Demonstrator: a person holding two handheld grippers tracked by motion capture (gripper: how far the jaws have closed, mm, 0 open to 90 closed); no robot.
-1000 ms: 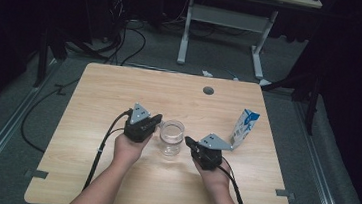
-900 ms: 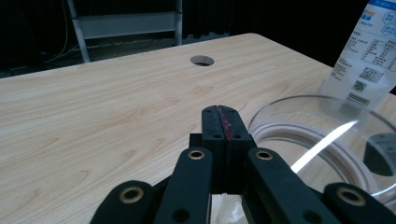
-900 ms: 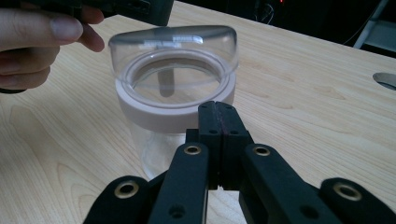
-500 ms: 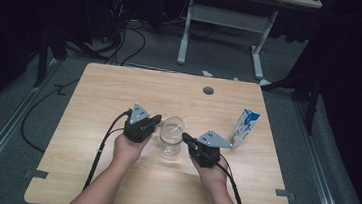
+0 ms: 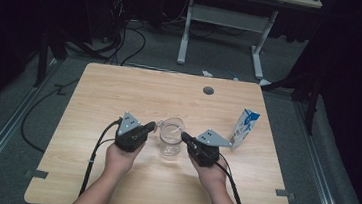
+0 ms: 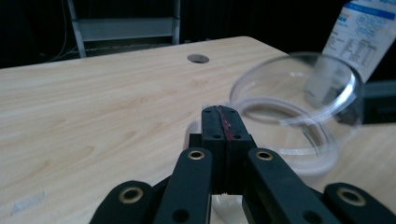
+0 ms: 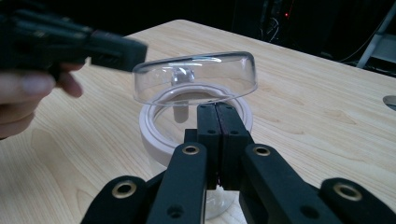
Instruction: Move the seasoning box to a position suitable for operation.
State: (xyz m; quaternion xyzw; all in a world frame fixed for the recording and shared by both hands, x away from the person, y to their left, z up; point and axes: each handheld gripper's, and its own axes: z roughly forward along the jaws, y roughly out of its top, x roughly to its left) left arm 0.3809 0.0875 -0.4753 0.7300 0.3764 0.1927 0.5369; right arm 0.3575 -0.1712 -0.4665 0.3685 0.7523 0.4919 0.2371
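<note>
A clear round container (image 5: 170,137) stands mid-table. Its white-rimmed base (image 7: 152,133) rests on the wood. Its clear domed lid (image 7: 196,74) hangs tilted just above the base, one edge raised. My left gripper (image 5: 151,126) is shut, and its tip is at the lid's left edge. My right gripper (image 5: 184,136) is shut too, with its tip at the container's right side. In the left gripper view the shut jaws (image 6: 219,112) point at the base (image 6: 303,156) under the tilted lid (image 6: 299,84). The right gripper view shows its closed jaws (image 7: 216,108) just under the lid's near rim.
A blue and white carton (image 5: 243,128) stands upright right of the container. A round cable hole (image 5: 208,90) sits near the table's far edge. Cables trail from both grippers toward the front edge. Dark floor and a desk frame lie beyond.
My left gripper has edged slightly along the container's left side. The right hand keeps its place. Both pairs of jaws stay shut.
</note>
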